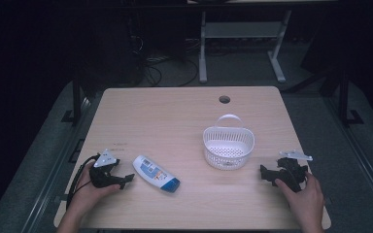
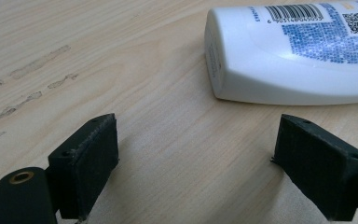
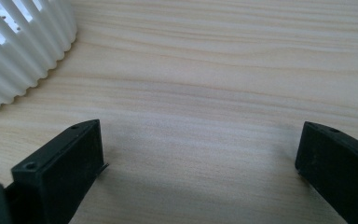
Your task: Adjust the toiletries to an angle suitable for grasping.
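The white bottle [image 1: 156, 174] lies on its side on the table [image 1: 175, 116], just beside the left gripper [image 1: 126, 179], whose jaws gape wide on nothing. The right gripper [image 1: 264, 174], equally wide and empty, sits near the white basket [image 1: 228, 143]; bare wood lies between bottle and basket

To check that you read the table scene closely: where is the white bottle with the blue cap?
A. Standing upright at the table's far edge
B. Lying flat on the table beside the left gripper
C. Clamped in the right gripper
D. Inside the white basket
B: the bottle lies on its side on the table, just ahead of the open left gripper, apart from the basket.
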Demonstrator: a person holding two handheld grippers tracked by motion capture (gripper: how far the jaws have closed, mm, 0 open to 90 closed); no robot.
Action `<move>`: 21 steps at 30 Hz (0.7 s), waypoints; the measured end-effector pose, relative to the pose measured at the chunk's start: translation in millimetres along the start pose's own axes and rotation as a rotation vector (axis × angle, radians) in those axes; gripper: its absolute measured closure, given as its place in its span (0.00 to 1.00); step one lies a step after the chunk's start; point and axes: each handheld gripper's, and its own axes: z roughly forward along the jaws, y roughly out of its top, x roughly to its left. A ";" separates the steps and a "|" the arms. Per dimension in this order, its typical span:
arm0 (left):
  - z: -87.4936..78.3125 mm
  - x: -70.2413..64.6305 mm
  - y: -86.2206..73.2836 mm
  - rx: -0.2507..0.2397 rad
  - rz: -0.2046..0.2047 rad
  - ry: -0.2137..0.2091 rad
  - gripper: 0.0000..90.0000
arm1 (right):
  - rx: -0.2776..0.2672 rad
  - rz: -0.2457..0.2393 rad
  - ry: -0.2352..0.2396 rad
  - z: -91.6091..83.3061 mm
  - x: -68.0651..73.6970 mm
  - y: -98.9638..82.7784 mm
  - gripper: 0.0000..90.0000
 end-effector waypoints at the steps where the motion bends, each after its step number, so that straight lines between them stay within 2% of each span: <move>1: 0.0 0.0 0.0 0.000 0.000 0.000 0.15 | 0.000 0.000 0.000 0.0 0.0 0.0 0.00; 9: -0.7 0.2 -0.5 0.000 0.007 -0.004 0.16 | 0.000 0.000 0.000 0.0 0.0 0.0 0.00; 12: -5.4 2.0 0.0 0.010 0.007 -0.013 0.26 | 0.000 0.000 -0.001 -0.1 0.1 -0.1 0.00; 14: -6.4 1.8 -0.2 0.009 0.001 -0.016 0.28 | 0.000 0.001 -0.001 -0.1 0.1 -0.1 0.00; 15: -7.8 1.9 -0.4 0.010 0.005 -0.022 0.36 | 0.000 0.001 -0.001 -0.1 0.1 -0.1 0.00; 19: -14.4 4.4 2.1 0.006 0.008 -0.048 0.54 | 0.000 0.001 -0.001 -0.1 0.1 -0.1 0.00; 20: -15.5 5.5 2.7 0.009 -0.005 -0.049 0.54 | 0.000 0.001 -0.001 -0.1 0.1 -0.1 0.00; 21: -16.7 6.0 2.8 0.006 -0.014 -0.051 0.59 | 0.000 0.001 -0.001 -0.1 0.1 -0.1 0.00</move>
